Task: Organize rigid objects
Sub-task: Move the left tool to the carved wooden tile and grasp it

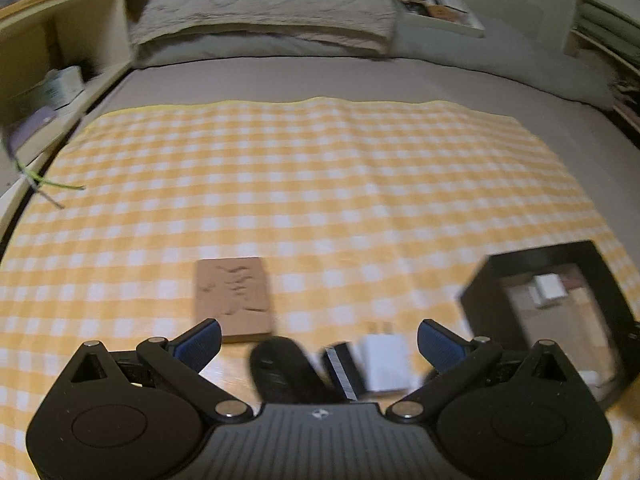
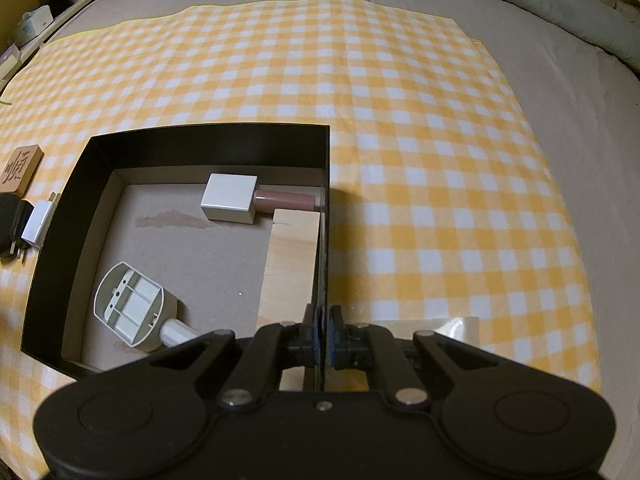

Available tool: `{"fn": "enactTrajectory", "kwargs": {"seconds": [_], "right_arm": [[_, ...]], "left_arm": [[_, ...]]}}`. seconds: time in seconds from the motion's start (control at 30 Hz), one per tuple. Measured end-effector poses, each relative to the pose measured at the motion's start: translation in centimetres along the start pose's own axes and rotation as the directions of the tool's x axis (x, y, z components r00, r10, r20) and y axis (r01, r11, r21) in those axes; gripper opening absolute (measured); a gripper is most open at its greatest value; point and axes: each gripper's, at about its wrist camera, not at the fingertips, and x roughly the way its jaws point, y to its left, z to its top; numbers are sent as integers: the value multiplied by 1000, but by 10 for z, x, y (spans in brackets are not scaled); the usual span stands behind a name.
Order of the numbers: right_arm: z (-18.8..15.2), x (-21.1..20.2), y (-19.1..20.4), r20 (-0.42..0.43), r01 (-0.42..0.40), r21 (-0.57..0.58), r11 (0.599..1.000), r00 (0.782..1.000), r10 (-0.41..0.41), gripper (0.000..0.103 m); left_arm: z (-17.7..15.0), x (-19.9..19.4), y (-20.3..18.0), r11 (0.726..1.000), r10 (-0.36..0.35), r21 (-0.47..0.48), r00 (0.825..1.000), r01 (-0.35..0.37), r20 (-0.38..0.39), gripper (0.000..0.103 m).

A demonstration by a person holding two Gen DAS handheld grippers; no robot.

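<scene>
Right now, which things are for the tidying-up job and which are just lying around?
For the job: black box, gripped at its wall by the right gripper; wooden tile, white charger and black plug below the open left gripper; boxed already: wooden block, lip gloss, white plastic part.

Lying about: pillow, book, tissue box.
</scene>
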Motion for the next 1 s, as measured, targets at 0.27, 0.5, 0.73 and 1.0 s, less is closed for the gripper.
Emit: {"fn": "enactTrajectory", "kwargs": {"seconds": [0.27, 0.5, 0.73, 1.0], "right_arm": [[-2, 3, -5, 2, 0, 21, 1000, 1000, 0, 9], [-1, 9, -7, -7, 3, 22, 1000, 1000, -3, 9], [4, 17, -5, -16, 9, 25, 1000, 1000, -9, 10], [9, 24, -6, -26, 8, 26, 1000, 1000, -7, 10]], "left_arm": [[7, 27, 44, 994, 98, -49, 995, -100, -30, 103], [14, 55, 70, 976, 117, -174, 989, -132, -94, 103], [22, 84, 62, 963, 154, -197, 977, -181, -146, 95], [26, 105, 48, 963, 201, -140, 959, -230, -198, 76]]}}
